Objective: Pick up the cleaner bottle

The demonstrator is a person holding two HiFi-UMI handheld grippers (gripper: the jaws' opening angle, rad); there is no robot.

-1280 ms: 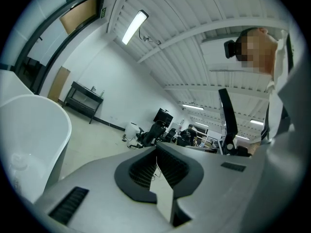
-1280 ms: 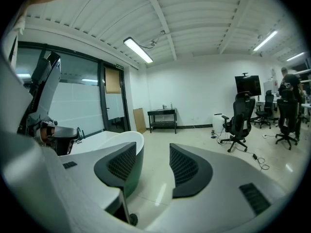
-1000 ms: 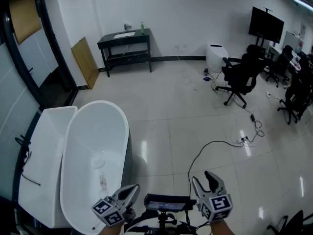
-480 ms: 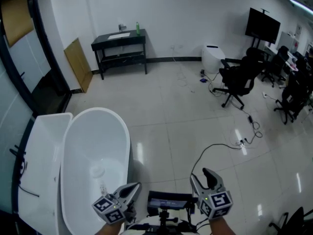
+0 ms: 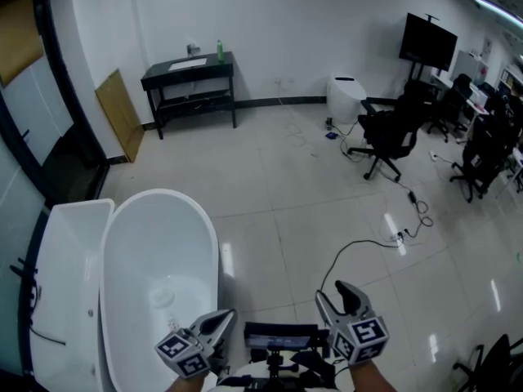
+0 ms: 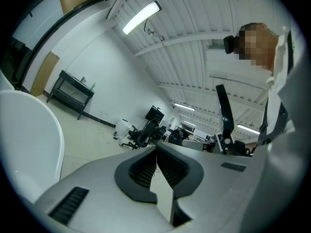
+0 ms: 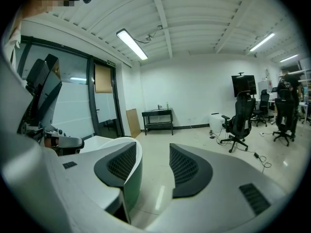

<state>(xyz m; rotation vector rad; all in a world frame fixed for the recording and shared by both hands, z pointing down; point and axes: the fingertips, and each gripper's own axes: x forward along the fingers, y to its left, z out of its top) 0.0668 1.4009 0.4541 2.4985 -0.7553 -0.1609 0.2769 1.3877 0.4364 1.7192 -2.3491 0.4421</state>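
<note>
Across the wide tiled floor point(image 5: 286, 178) lies the whole job, since the step in hand looks like the approach and no grasp has begun. The white bathtub point(image 5: 215, 243) stands close at the person's left, so the best path probably runs to its right, clear of the black cable point(image 5: 353, 242) trailing on the tiles and the office chairs point(image 5: 384, 133) further right. The black table point(image 5: 204, 66) stands against the far wall, well apart from both tools. The right gripper point(image 5: 335, 294) has its jaws spread with nothing between them, so it seems the readier one to take the bottle. The left gripper point(image 5: 222, 320) has its jaws together and empty. The small green bottle point(image 5: 219, 51), likely the cleaner, stands upright near the table's right end; a level grasp around its body should keep it from tipping.
</note>
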